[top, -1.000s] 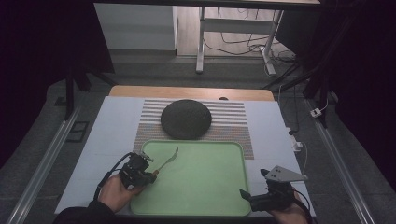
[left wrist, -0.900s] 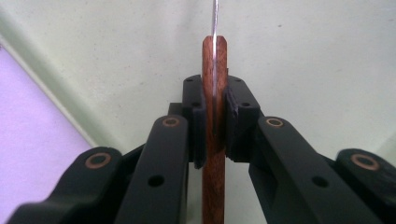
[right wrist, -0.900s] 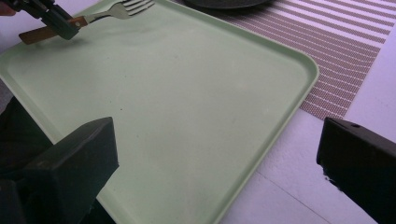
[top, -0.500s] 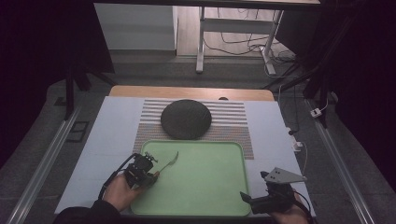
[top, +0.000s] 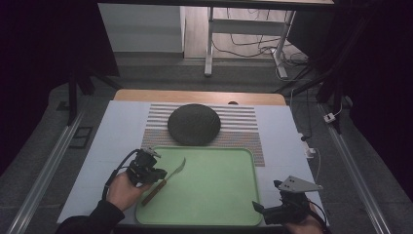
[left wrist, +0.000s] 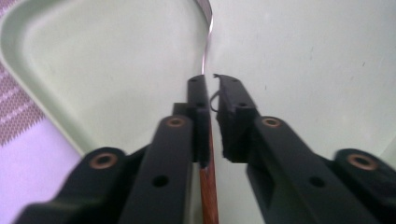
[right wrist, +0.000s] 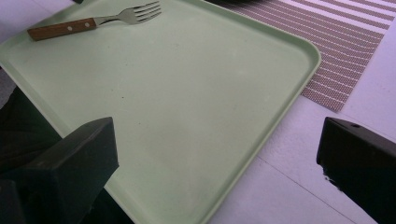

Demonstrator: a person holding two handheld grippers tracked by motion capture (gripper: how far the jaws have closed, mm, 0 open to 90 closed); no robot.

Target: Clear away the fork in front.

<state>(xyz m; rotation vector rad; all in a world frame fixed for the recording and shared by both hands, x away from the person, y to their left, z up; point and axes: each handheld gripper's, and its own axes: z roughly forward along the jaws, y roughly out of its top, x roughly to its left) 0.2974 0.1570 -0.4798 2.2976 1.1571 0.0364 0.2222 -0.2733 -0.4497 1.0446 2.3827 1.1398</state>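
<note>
- The fork (right wrist: 95, 20) lies flat in the near-left corner of the green tray (top: 219, 195). Its tines point toward the dark round plate (top: 194, 124) on the striped mat (top: 243, 127).
- My left gripper (top: 155, 171) sits right at the wooden handle. In the left gripper view its jaws have just been closing and are now pressed almost together, and the handle shows in the slit between them.
- I can't say for sure that the pads are nipping it. From the right gripper view the fork looks free on the tray, so I judge the jaws are closed just above it.
- My right gripper (top: 257, 208) waits at the tray's near-right corner with its jaws spread wide and nothing between them.
- I'd expect the fork to be light and rigid. The steel neck and tines are thin and slick, so pads would likely skate off them.
- The riveted wooden handle is the place to take hold, with the flat sides against the pads, near its middle so the tines don't droop.
- It lies low on a smooth tray, so it may slide when nudged.
</note>
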